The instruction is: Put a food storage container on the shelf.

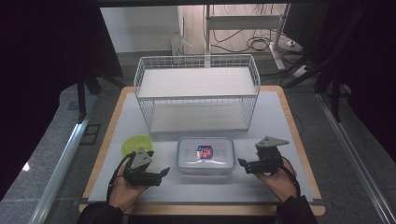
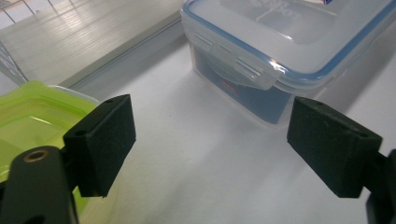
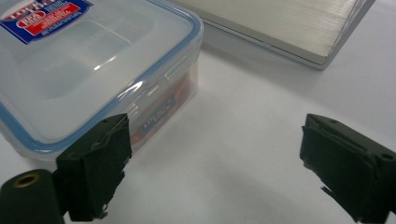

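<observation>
A rectangular food box (image 1: pixel 205 156) of clear plastic with rounded corners sat near the front of the white, matte worktop (image 1: pixel 275 116), between the two hands. Its translucent lid carried a blue seal line around the rim and ribbed snap flaps on the sides; a red, white and blue sticker (image 1: pixel 205 150) lay on top, its writing too small to read. Dark printed contents showed dimly through the wall.

The left claw (image 1: pixel 164 172) pointed at the box's left end, its jaws wide apart with nothing between them, their black pads (image 2: pixel 105 140) blocky and foam-like. The right claw (image 1: pixel 243 163) faced the box's right end, likewise open and empty, apart from the box.

Just behind the left hand (image 1: pixel 123 191) lay a glossy lime-green container (image 1: pixel 137 144). Behind the box stood a white wire basket (image 1: pixel 196 93) with a flat pale shelf board.
</observation>
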### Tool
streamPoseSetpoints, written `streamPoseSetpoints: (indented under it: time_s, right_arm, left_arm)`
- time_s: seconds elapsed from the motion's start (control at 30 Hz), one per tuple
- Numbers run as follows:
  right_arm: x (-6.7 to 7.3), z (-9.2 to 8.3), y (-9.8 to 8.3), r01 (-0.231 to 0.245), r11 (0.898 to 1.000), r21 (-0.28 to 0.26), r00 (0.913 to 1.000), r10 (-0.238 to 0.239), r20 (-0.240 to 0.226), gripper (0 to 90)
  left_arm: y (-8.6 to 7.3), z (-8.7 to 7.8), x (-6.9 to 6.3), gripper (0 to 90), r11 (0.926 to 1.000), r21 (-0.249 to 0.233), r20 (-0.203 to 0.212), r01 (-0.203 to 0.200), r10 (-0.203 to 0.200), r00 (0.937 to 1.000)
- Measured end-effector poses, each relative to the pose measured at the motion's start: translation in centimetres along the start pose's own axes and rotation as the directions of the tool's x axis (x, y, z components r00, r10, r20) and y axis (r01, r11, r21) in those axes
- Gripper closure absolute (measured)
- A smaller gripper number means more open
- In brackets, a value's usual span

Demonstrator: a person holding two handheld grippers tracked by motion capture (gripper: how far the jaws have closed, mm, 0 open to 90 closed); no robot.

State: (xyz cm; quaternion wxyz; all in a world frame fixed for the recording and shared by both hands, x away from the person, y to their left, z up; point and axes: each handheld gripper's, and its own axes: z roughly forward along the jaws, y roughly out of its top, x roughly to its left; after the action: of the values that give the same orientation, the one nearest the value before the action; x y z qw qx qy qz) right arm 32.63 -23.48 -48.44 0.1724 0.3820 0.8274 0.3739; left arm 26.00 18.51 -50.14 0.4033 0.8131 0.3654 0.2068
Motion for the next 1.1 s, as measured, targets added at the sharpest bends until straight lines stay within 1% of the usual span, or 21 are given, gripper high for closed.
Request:
streamPoseSetpoints:
  time_s: [0.23,0.37,0.4,0.43,0.47,0.5,0.53,0.6,0.63,0.67,0.73,0.77,0.8,0.83,0.87,0.93,0.97,1.0,1.03,1.07,1.1]
  right_arm:
    - [0.0,-0.3,0.1,-0.008,1.0,0.001,0.9999,0.008,-0.013,18.5]
    - [0.3,-0.6,0.4,0.016,1.0,-0.003,0.9997,-0.016,-0.017,27.2]
    - [0.4,-0.6,0.5,0.029,1.0,0.002,0.9994,-0.029,-0.021,31.9]
    - [0.4,-0.6,0.5,0.029,1.0,0.002,0.9994,-0.029,-0.021,31.9]
    - [0.5,-0.6,0.6,0.033,0.999,0.001,0.9991,-0.032,-0.028,33.9]
    - [0.5,-0.7,0.6,0.026,1.0,-0.004,0.9988,-0.026,-0.041,34.1]
    - [0.5,-0.7,0.7,0.019,1.0,-0.012,0.9984,-0.02,-0.052,34.1]
    - [0.7,-0.7,1.0,0.011,1.0,-0.024,0.9974,-0.012,-0.072,33.5]
    - [0.7,-0.7,1.0,0.011,1.0,-0.024,0.9974,-0.012,-0.072,33.5]
    - [0.8,-0.5,1.2,0.0,1.0,-0.029,0.9953,-0.003,-0.097,31.6]
    - [1.1,-0.2,1.5,-0.016,1.0,-0.025,0.991,0.013,-0.133,28.9]
    - [1.1,-0.2,1.5,-0.016,1.0,-0.025,0.991,0.013,-0.133,28.9]
    - [1.3,0.3,1.7,-0.026,1.0,-0.007,0.9838,0.024,-0.178,24.2]
    - [1.3,0.3,1.7,-0.026,1.0,-0.007,0.9838,0.024,-0.178,24.2]
    - [1.4,1.0,1.8,-0.037,0.999,0.036,0.9744,0.044,-0.221,19.8]
    - [1.3,1.6,1.8,-0.067,0.995,0.068,0.96,0.083,-0.267,16.1]
    - [1.3,1.6,1.8,-0.067,0.995,0.068,0.96,0.083,-0.267,16.1]
    - [1.0,2.1,1.8,-0.092,0.992,0.087,0.947,0.114,-0.3,13.6]
    - [1.0,2.1,1.8,-0.092,0.992,0.087,0.947,0.114,-0.3,13.6]
    - [0.7,2.6,1.9,-0.114,0.988,0.103,0.9337,0.142,-0.329,12.9]
    - [0.7,2.6,1.9,-0.114,0.988,0.103,0.9337,0.142,-0.329,12.9]
  left_arm:
    - [0.1,0.1,0.3,22.1,0.9998,0.003,0.018,0.017,-0.018,0.9997]
    - [0.5,0.3,0.4,30.5,0.9999,0.002,0.021,0.01,-0.01,0.9997]
    - [0.6,0.6,0.6,31.8,0.9998,0.007,0.046,0.018,-0.019,0.9988]
    - [0.6,0.6,0.6,31.9,0.9998,0.007,0.046,0.018,-0.019,0.9988]
    - [0.9,1.1,1.0,31.6,0.9986,0.013,0.088,0.051,-0.052,0.9948]
    - [0.9,1.1,1.0,30.5,0.9986,0.013,0.088,0.051,-0.052,0.9948]
    - [1.3,1.7,1.5,28.8,0.9952,0.009,0.13,0.097,-0.097,0.9867]
    - [1.8,2.3,1.9,23.8,0.9902,0.008,0.18,0.14,-0.139,0.9739]
    - [1.8,2.3,1.9,22.1,0.9902,0.008,0.18,0.14,-0.139,0.9739]
    - [2.3,2.9,2.1,20.7,0.9858,0.013,0.223,0.167,-0.166,0.9605]
    - [2.7,3.7,2.1,17.6,0.9836,0.033,0.257,0.177,-0.18,0.9494]
    - [2.7,3.7,2.1,15.6,0.9836,0.033,0.257,0.177,-0.18,0.9494]
    - [3.0,4.5,2.1,13.5,0.9819,0.053,0.295,0.182,-0.189,0.9366]
    - [3.0,4.5,2.1,12.8,0.9819,0.053,0.295,0.182,-0.189,0.9366]
    - [3.3,5.2,2.0,12.3,0.98,0.072,0.319,0.185,-0.199,0.9268]
    - [3.6,5.8,1.9,11.5,0.9783,0.092,0.328,0.186,-0.206,0.9221]
    - [3.6,5.8,1.9,10.3,0.9783,0.092,0.328,0.186,-0.206,0.9221]
    - [3.7,6.5,2.0,9.3,0.9731,0.109,0.354,0.203,-0.229,0.9068]
    - [3.7,6.5,2.0,8.5,0.9731,0.109,0.354,0.203,-0.229,0.9068]
    - [3.9,7.1,2.1,7.3,0.9671,0.132,0.38,0.218,-0.252,0.8901]
    - [3.9,7.1,2.1,6.6,0.9671,0.132,0.38,0.218,-0.252,0.8901]
